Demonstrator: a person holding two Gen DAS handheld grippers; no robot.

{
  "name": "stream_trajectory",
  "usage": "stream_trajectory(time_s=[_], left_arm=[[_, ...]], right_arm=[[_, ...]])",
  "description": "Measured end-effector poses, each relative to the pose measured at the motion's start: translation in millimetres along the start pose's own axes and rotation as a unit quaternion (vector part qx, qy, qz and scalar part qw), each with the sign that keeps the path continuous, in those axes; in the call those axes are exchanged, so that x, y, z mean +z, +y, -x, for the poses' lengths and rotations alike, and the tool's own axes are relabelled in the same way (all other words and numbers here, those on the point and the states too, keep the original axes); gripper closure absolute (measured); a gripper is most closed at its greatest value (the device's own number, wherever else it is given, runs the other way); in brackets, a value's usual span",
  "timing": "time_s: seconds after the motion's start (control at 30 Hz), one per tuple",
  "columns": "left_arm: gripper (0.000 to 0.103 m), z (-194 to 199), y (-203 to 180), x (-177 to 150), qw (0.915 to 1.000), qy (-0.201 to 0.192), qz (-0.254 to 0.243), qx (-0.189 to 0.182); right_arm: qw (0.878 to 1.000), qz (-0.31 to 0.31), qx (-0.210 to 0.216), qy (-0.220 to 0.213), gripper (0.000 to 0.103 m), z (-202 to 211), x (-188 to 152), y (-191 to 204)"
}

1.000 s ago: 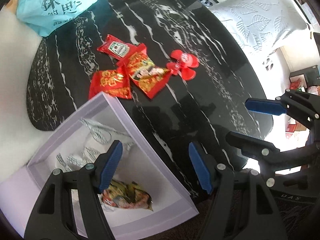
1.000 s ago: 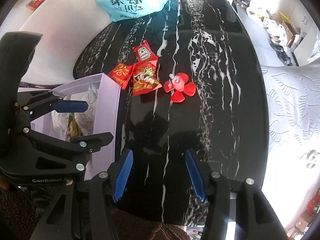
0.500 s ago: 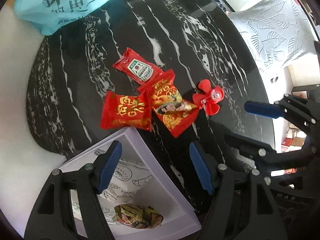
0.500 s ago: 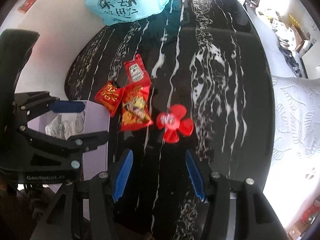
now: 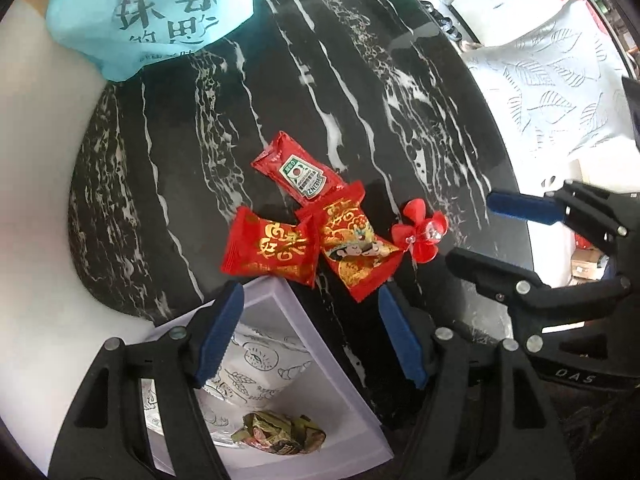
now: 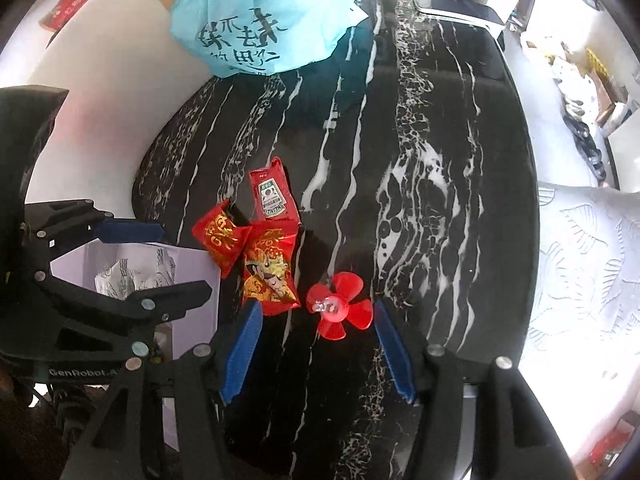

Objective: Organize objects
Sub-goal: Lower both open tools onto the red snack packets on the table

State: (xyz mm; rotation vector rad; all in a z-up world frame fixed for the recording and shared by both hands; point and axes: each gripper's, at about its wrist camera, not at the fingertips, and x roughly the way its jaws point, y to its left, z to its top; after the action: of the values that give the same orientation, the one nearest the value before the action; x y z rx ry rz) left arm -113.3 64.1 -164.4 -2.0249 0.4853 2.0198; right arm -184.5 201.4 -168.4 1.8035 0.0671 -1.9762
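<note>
Both grippers — left gripper [image 5: 310, 336] and right gripper [image 6: 316, 354] — are released and empty. The red fan [image 6: 338, 310] lies on the table [image 6: 440, 240], near the box [image 5: 320, 344] — probably the next pick; it needs a low, careful pinch.

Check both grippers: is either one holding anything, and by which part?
Nothing is held. The left gripper and right gripper are both open and empty above the table.
</note>
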Motion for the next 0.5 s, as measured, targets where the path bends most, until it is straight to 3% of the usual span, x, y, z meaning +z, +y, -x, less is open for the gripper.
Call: stream_trajectory(time_s=[0.5], left_arm=[[0.034, 6, 6, 0, 0.9992, -0.026, 0.031, 0.006]], right_arm=[[1.0, -0.013, 0.001, -0.013, 0.043, 6, -9, 2]])
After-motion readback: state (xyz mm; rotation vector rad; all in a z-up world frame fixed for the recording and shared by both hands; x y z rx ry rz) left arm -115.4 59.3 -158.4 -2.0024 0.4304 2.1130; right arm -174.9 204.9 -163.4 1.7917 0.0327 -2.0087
